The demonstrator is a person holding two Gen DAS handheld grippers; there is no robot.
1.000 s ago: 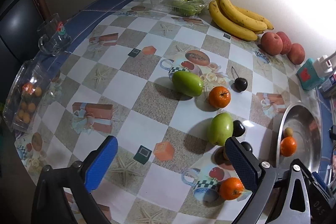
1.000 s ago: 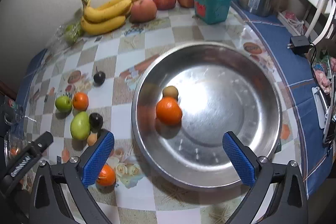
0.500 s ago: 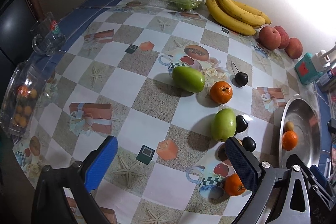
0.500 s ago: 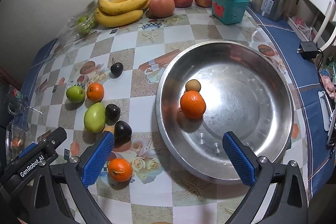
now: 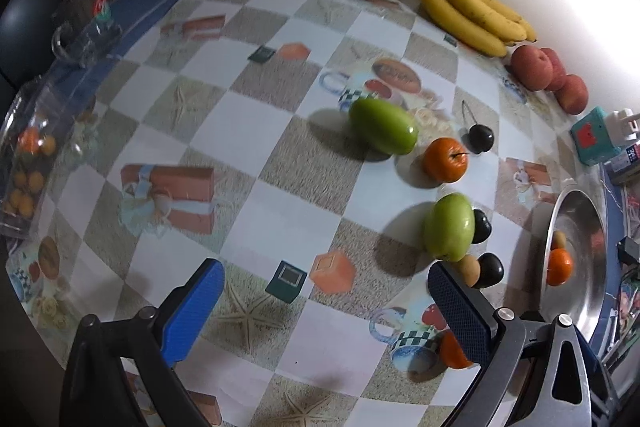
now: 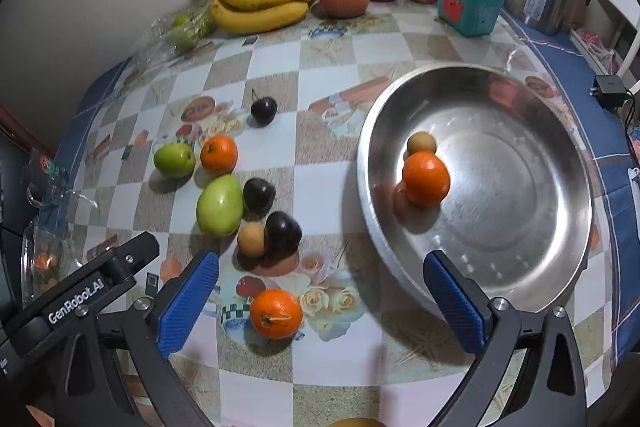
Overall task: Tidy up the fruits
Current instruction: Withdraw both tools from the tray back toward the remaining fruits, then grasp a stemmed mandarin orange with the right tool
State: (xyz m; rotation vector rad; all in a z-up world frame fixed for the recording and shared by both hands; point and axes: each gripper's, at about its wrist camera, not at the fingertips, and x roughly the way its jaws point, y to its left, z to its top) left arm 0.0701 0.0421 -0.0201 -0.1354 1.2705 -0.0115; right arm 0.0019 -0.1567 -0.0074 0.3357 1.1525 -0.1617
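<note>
Both grippers hung open and empty – the right gripper [image 6: 316, 295] over the near orange [image 6: 275, 313], which could roll off if pinched off-centre, away from the steel bowl [image 6: 568, 163].

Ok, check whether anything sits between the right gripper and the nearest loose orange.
Nothing visible does. The right gripper is open, and the orange lies on bare tablecloth between its fingers, apart from the other fruit.

Both the left tongs [image 5: 324, 301] and right tongs [image 6: 320, 293] hover with jaws spread wide, gripping nothing.
</note>
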